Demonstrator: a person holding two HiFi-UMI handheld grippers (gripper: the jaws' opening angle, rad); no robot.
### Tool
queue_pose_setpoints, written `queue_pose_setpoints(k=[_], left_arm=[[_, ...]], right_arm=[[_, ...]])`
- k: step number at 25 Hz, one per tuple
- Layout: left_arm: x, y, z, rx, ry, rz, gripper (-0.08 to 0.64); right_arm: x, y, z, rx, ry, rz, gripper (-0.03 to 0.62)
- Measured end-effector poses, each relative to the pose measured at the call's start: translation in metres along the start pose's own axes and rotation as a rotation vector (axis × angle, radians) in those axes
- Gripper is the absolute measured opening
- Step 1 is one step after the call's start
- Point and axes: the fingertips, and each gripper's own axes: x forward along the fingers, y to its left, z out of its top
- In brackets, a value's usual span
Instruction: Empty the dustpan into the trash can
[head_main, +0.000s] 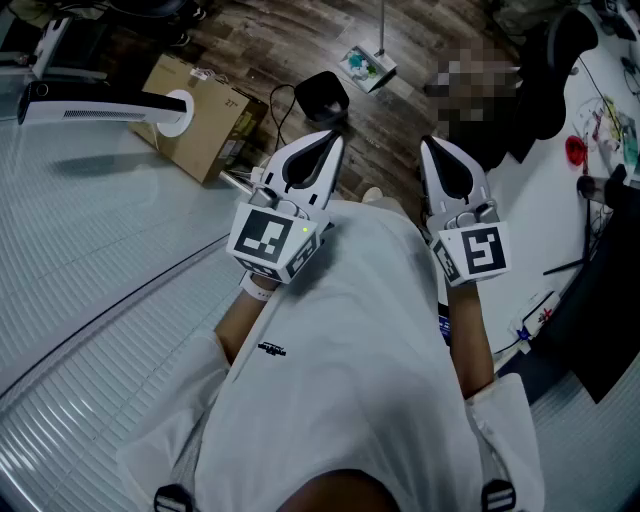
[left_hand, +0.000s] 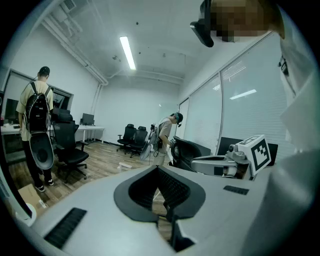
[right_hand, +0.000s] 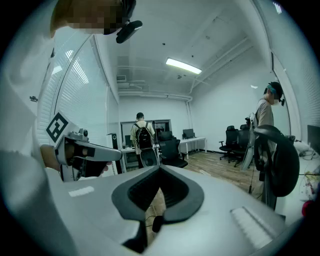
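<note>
An office with a dark wood-plank floor (head_main: 250, 40) lies below the person, whose white shirt (head_main: 340, 380) fills the bottom of the head view. At the far left a pale ribbed surface (head_main: 90, 250) runs beside the floor, and a cardboard box (head_main: 205, 120) sits on the planks at its edge. The left tongs (head_main: 330, 140) are held out in front of the chest, their tips pressed together with nothing between them. Just beyond them stands a black object (head_main: 322, 95) with a cable trailing from it; I cannot tell what it is. The dustpan (head_main: 367, 68), pale, with a thin upright handle and colourful scraps inside, rests on the floor further ahead, well apart from both tongs. The right tongs (head_main: 430, 148) are likewise closed on nothing, level with the left pair. At the far right a white worktop (head_main: 550, 210) carries a red item (head_main: 575, 150) and loose cables.
</note>
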Motion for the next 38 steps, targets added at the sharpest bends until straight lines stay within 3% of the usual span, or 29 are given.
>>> queue_pose_setpoints(k=[8, 15, 19, 29, 38], left_arm=[[-0.003, 0.000, 0.001, 0.023, 0.002, -0.001, 0.006], [0.001, -0.004, -0.003, 0.026, 0.014, -0.010, 0.007], [0.004, -0.007, -0.001, 0.031, 0.018, -0.014, 0.007], [0.007, -0.021, 0.000, 0.073, 0.064, 0.004, 0.006], [0.021, -0.048, -0.002, 0.105, 0.106, -0.037, 0.006]], right_arm=[[0.000, 0.006, 0.001, -0.034, 0.008, -0.015, 0.011], [0.001, 0.012, 0.004, -0.003, -0.013, 0.028, 0.011], [-0.003, 0.006, 0.003, -0.006, -0.008, 0.012, 0.011], [-0.022, -0.011, -0.013, 0.119, -0.020, -0.021, 0.011], [-0.041, -0.014, -0.013, 0.172, -0.060, -0.052, 0.011]])
